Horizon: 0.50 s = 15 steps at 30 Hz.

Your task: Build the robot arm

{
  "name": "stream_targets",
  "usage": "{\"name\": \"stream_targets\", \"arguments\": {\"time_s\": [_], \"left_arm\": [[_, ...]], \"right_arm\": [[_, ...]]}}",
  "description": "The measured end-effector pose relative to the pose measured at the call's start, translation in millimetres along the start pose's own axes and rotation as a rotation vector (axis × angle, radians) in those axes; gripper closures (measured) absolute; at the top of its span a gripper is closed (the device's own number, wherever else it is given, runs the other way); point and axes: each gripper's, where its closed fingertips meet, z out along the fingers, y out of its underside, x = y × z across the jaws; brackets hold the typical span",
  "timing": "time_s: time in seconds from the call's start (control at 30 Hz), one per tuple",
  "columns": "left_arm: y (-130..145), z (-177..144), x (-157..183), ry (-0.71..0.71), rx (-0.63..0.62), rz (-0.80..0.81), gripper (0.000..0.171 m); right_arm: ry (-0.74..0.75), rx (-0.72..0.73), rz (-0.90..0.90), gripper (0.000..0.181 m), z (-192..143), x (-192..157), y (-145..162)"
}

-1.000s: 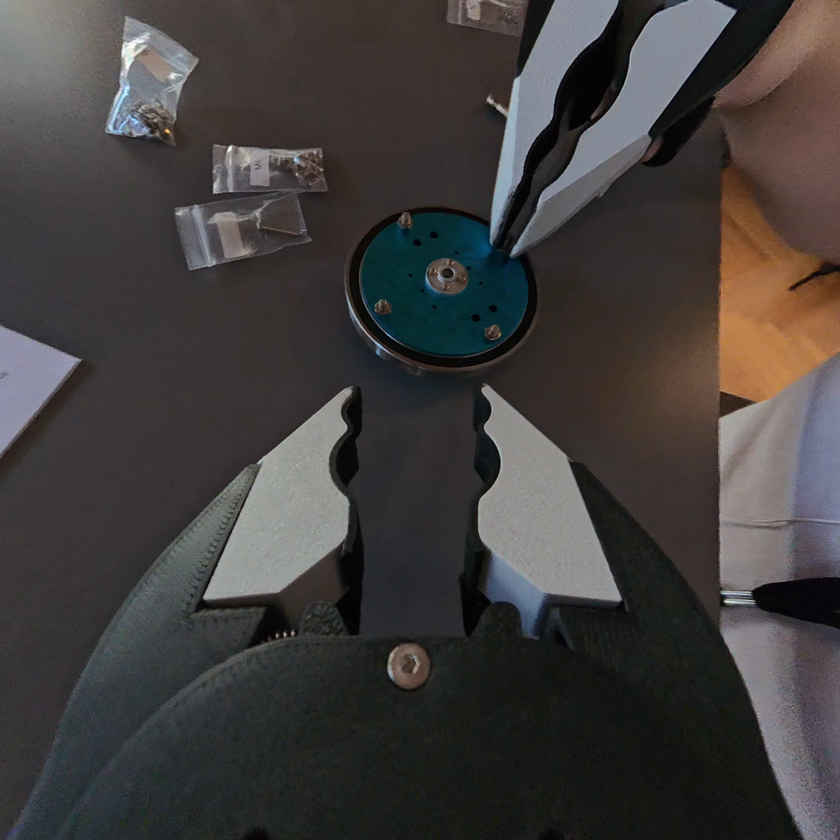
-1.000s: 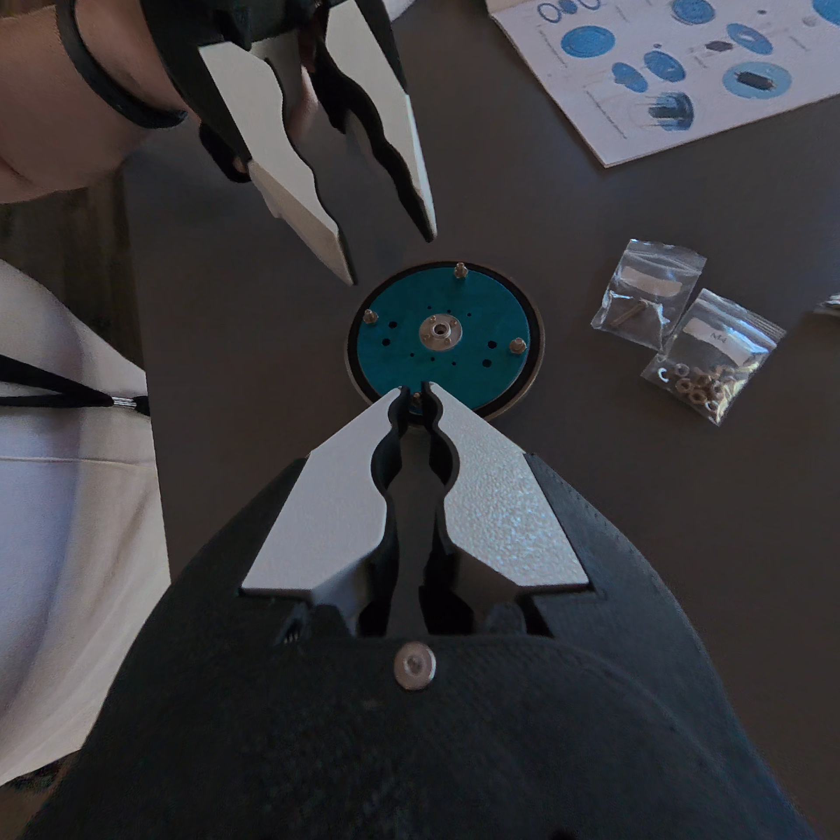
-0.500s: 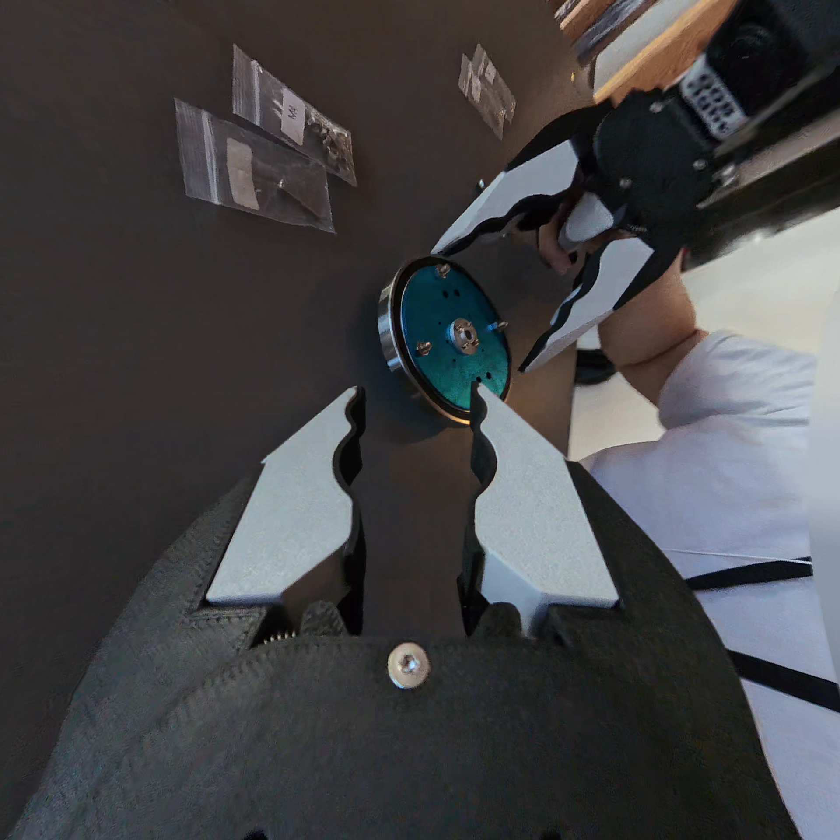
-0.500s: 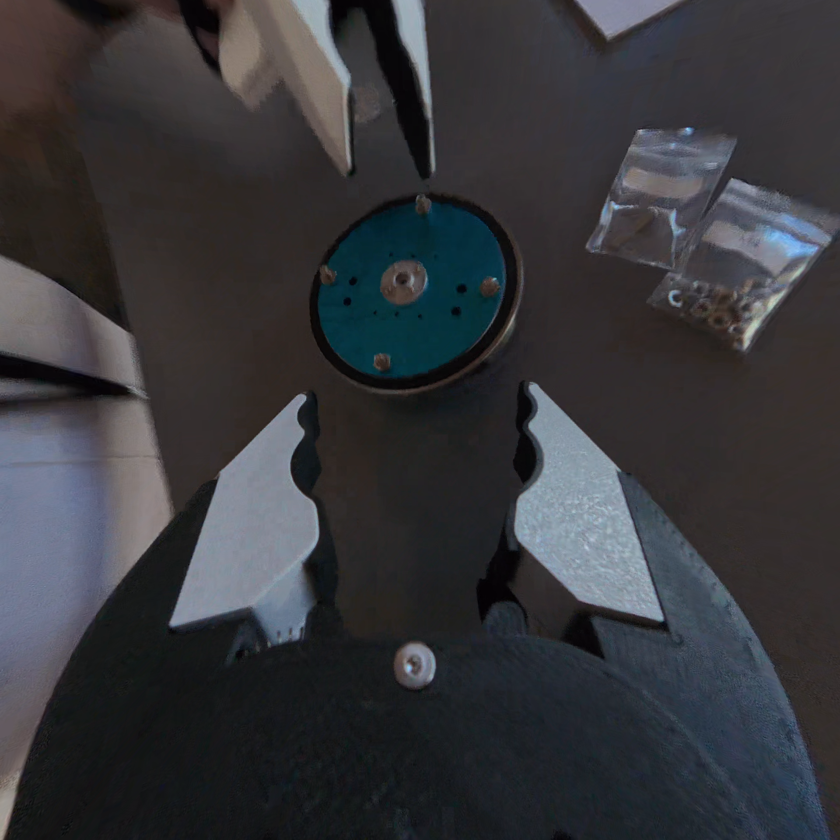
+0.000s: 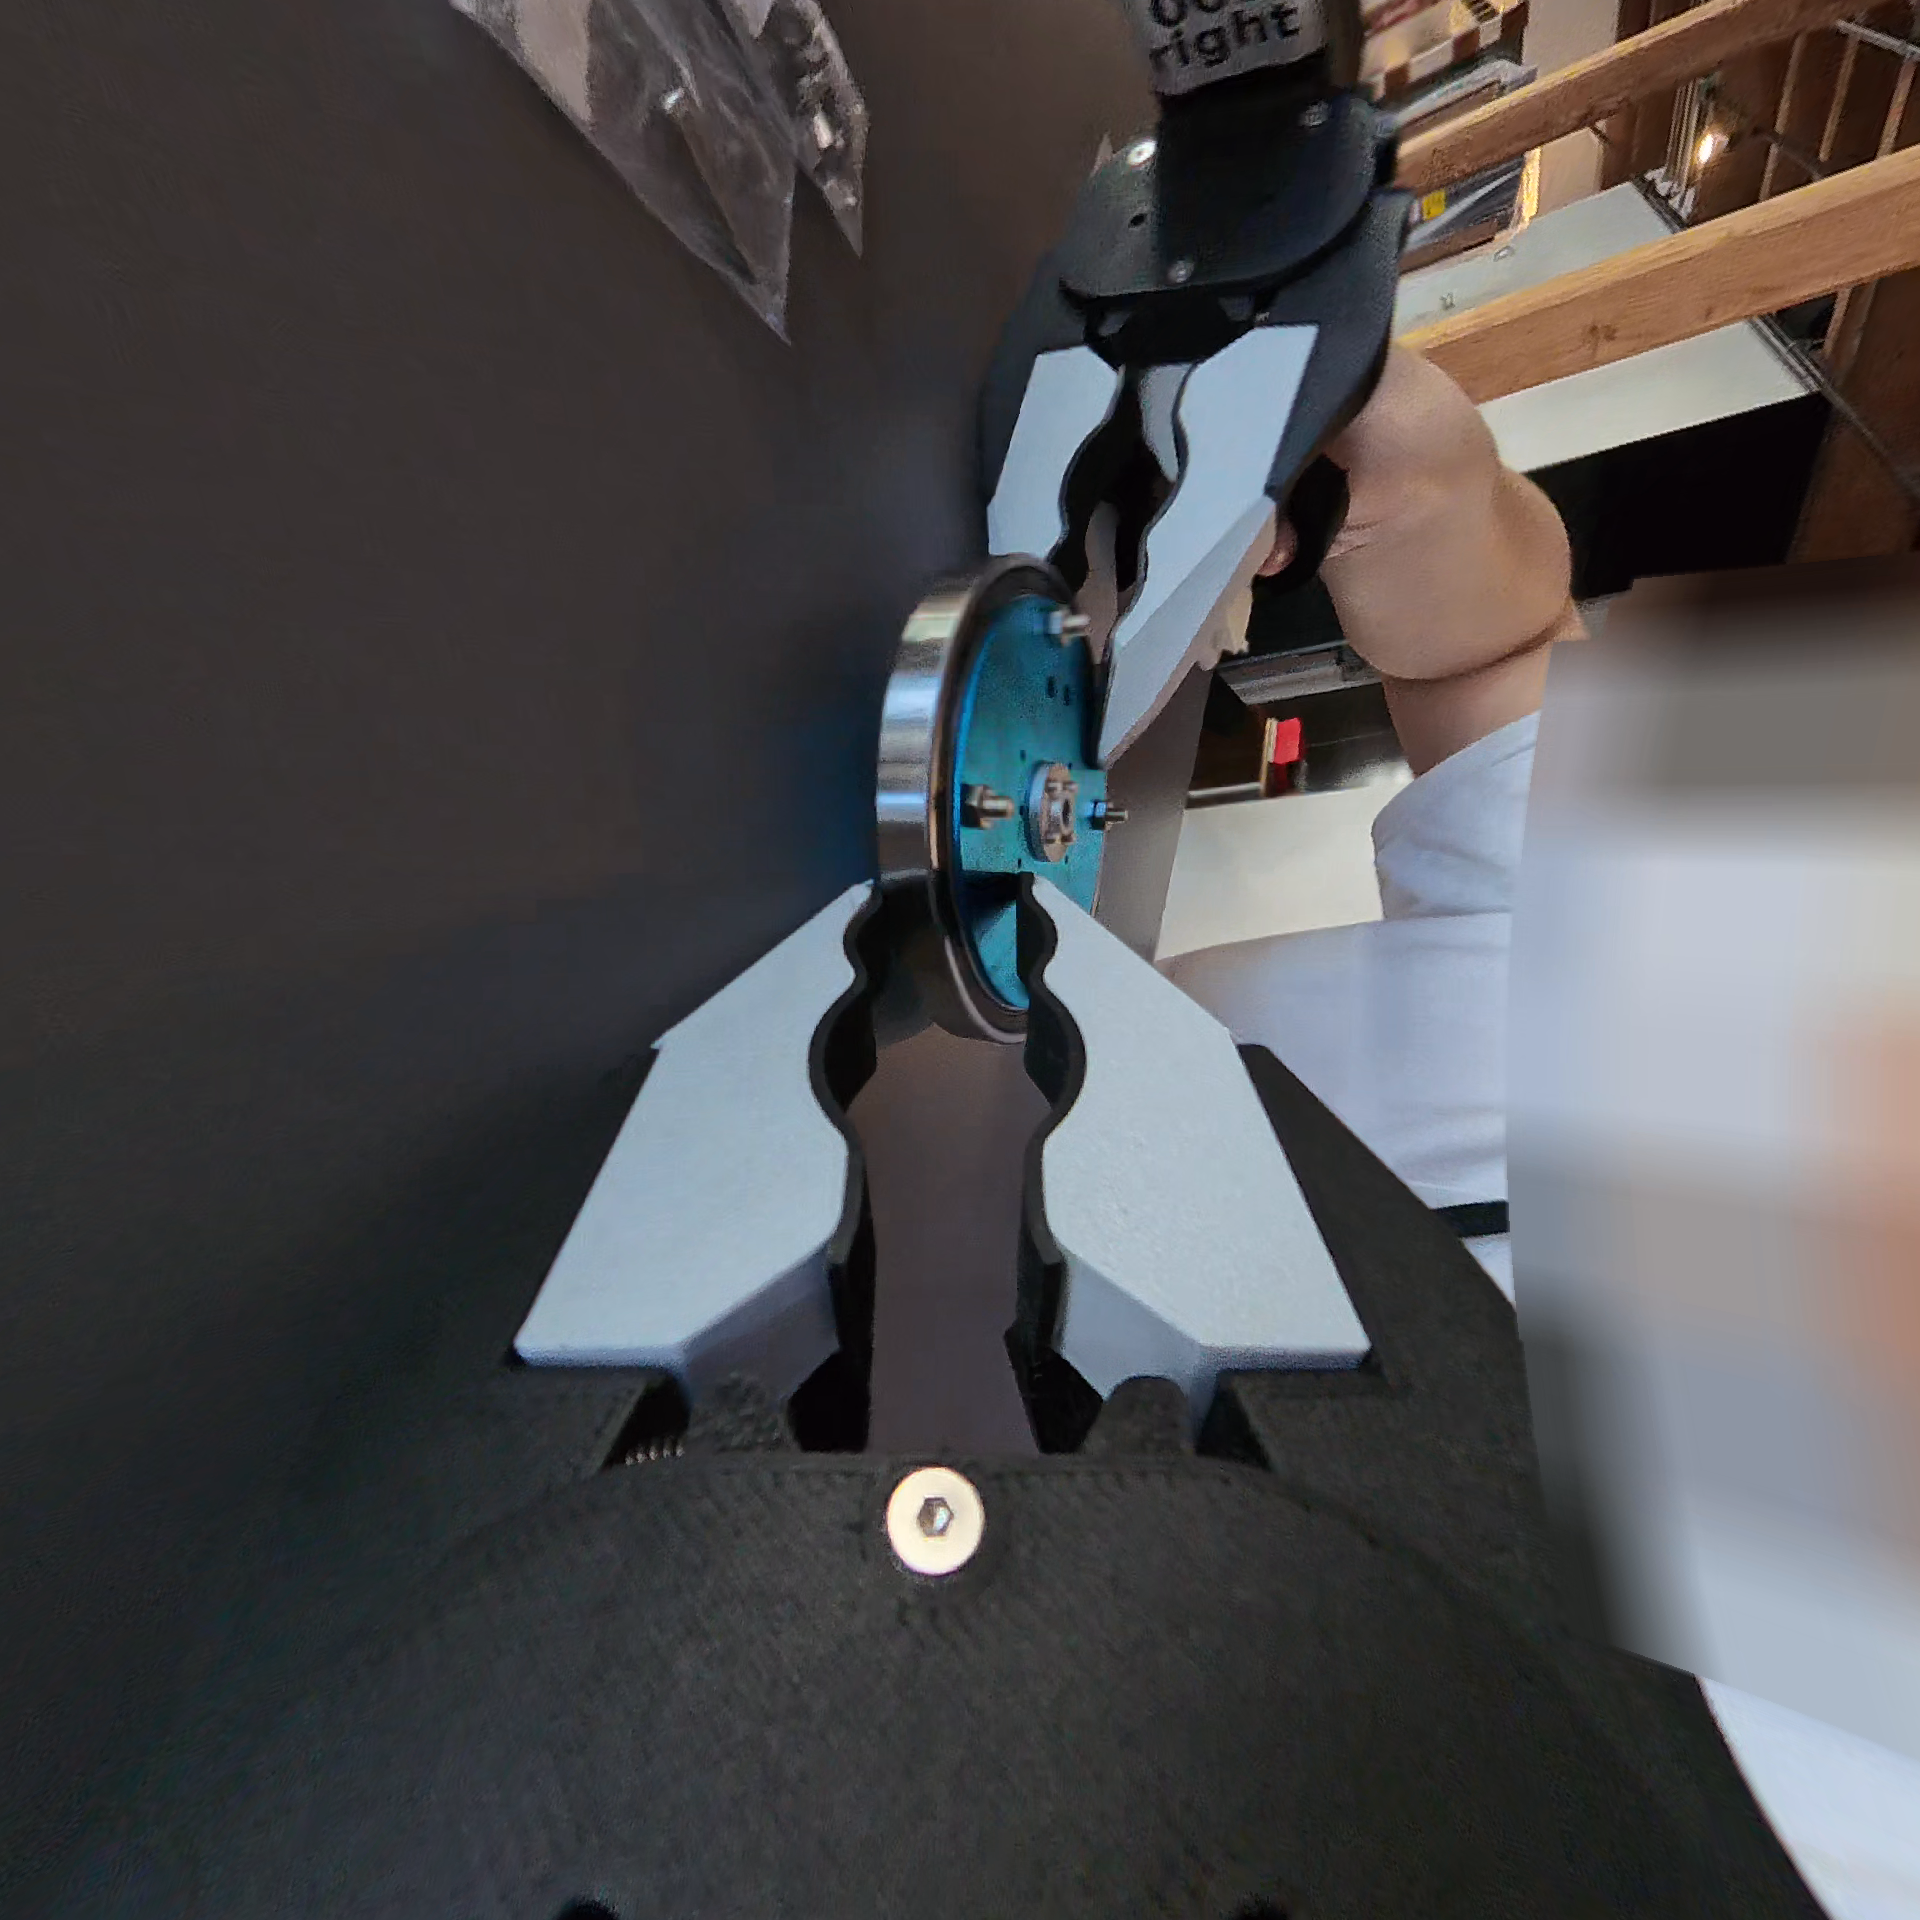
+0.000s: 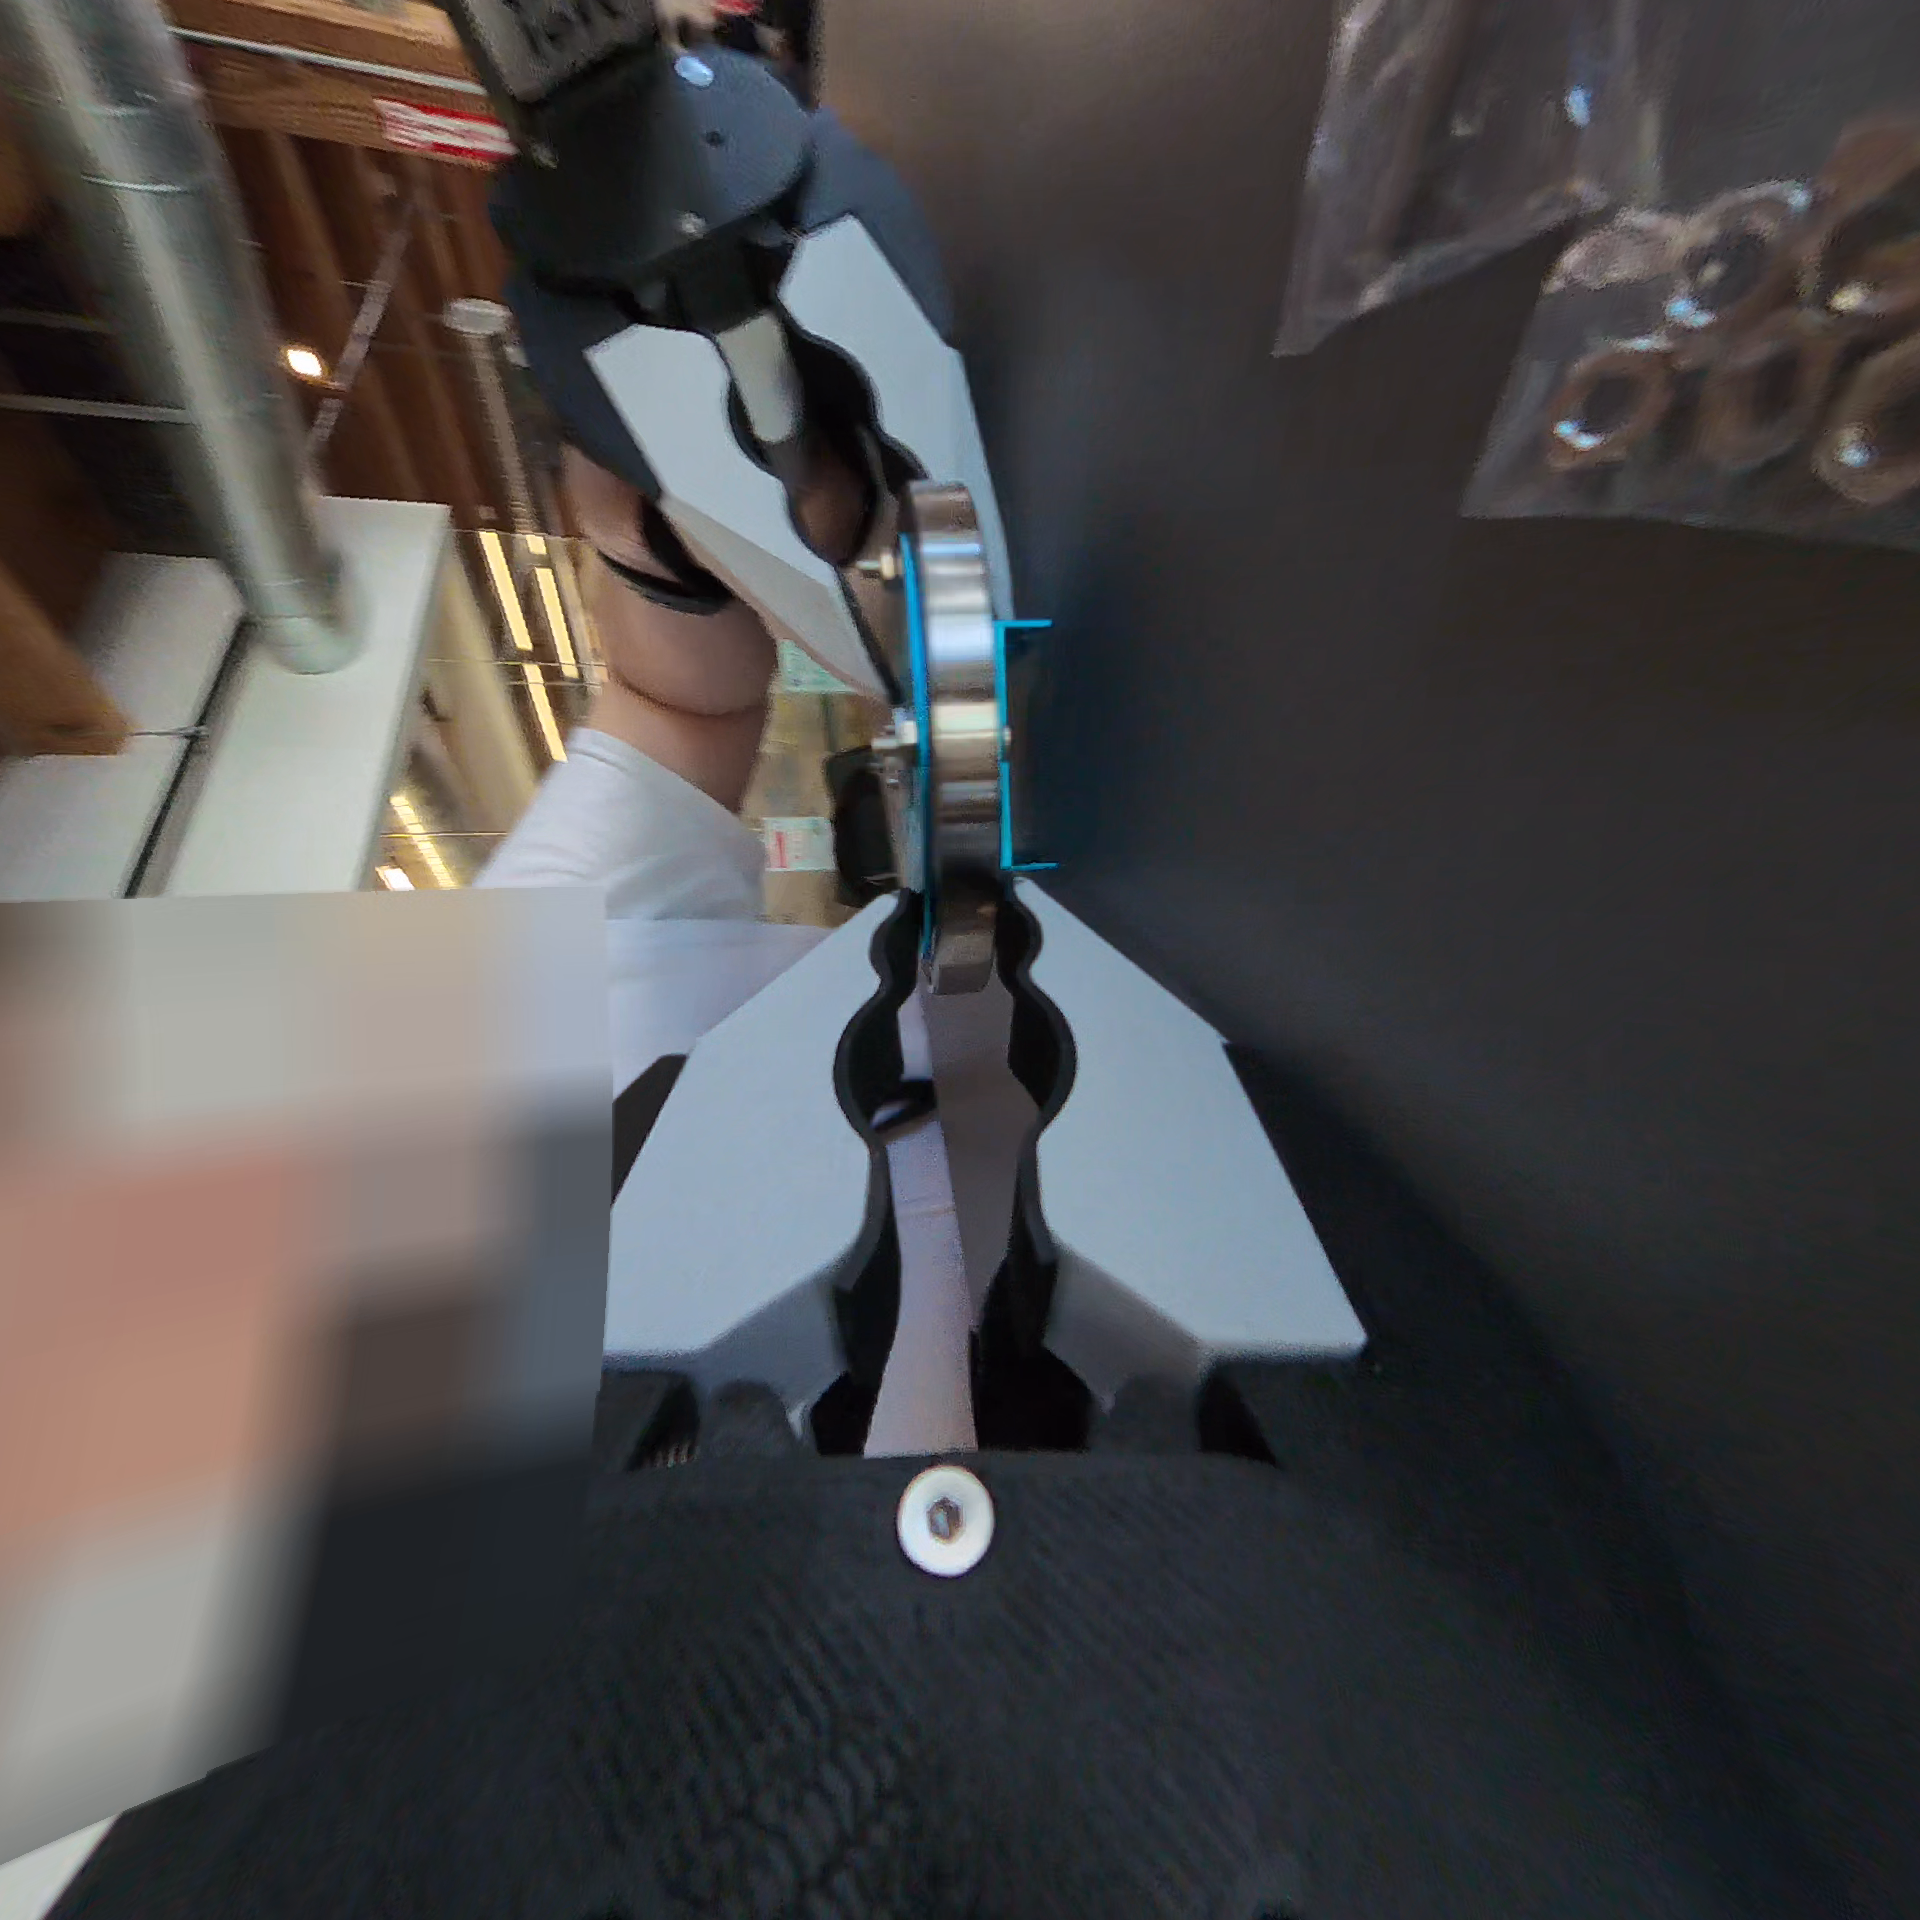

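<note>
Disc (image 5: 1023, 727) now gripped from both rims — left hand-held gripper (image 5: 951, 894) and right hand-held gripper (image 6: 961, 904) each narrowed onto it, beside dark worktop (image 5: 364, 623).

Clear bags of small parts on a dark table

Two clear plastic bags (image 5: 727, 135) lie on the dark table (image 5: 364, 623); one bag (image 6: 1745, 343) holds metal nuts, another (image 6: 1455, 156) sits just beside it. Wooden beams (image 5: 1662, 208) show beyond.
</note>
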Motion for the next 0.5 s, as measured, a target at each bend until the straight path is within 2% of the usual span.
{"name": "stream_targets", "arguments": {"time_s": [0.1,0.23,0.3,0.37,0.5], "left_arm": [[1,-3,10,-0.009,0.069,0.118,0.153],[7,-14,24,-0.117,0.154,0.389,0.157],[10,-24,23,-0.273,0.192,0.58,0.157],[13,-40,26,-0.466,0.226,0.825,0.158],[25,-84,40,-0.883,0.296,1.351,0.158]], "right_arm": [[-0.001,0.006,-0.127,0.169,-2,-7,0],[0.149,-0.045,-0.557,0.169,3,-17,-7],[0.273,-0.045,-0.834,0.169,10,-24,-17],[0.394,-0.022,-1.209,0.169,21,-39,-25],[0.665,0.116,-1.922,0.17,54,-73,-36]]}}
